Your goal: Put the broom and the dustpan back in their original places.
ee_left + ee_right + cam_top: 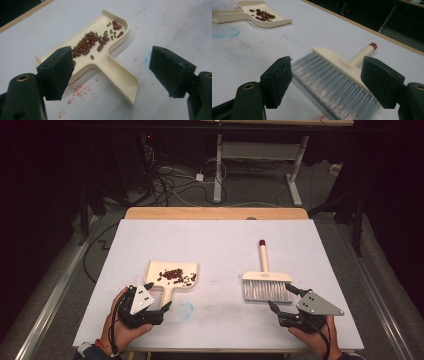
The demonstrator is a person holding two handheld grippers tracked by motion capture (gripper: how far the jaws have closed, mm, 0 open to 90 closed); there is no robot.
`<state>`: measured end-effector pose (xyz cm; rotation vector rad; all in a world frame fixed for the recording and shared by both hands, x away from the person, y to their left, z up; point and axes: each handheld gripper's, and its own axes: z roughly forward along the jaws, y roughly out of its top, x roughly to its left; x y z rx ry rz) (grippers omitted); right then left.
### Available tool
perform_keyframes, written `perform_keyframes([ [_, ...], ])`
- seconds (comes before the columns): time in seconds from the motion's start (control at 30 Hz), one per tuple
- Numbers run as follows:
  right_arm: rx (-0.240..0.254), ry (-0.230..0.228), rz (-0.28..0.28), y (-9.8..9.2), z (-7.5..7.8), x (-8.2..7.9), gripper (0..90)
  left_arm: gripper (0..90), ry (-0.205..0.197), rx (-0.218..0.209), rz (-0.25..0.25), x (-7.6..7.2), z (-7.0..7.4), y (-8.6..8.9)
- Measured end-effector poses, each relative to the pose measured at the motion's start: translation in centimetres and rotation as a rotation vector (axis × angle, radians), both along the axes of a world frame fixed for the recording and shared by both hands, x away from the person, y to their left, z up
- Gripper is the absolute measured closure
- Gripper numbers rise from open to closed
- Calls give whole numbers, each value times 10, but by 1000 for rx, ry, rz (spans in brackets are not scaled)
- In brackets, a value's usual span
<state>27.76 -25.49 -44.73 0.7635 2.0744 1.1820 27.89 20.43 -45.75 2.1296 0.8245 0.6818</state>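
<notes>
Both hand-held grippers gape empty: left hand-held gripper [152,298] by the dustpan [172,274] handle; lift it level, beans [176,275] stay in

Dark room, white desk frame [260,150], floor cables [170,182]

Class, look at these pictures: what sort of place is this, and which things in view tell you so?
Probably a lab or workshop set up for recording, not a home. A white-covered table stands in a dark room, loose cables trail over the floor behind it, and an adjustable desk frame stands beyond.
</notes>
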Motion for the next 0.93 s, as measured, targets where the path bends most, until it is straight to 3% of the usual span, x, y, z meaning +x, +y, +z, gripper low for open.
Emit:
perform_keyframes([
  [0.5, 24, 0, -17, -3, 1, 1, 259, 196, 12, 8, 3, 2, -1, -1],
  [0.63, 18, 16, -16, -3, 0, 3, 255, 196, 15, 9, 4, 3, -2, -1],
  [0.93, 17, 4, -25, -4, 1, 3, 255, 196, 13, 21, 10, 3, -1, -2],
])
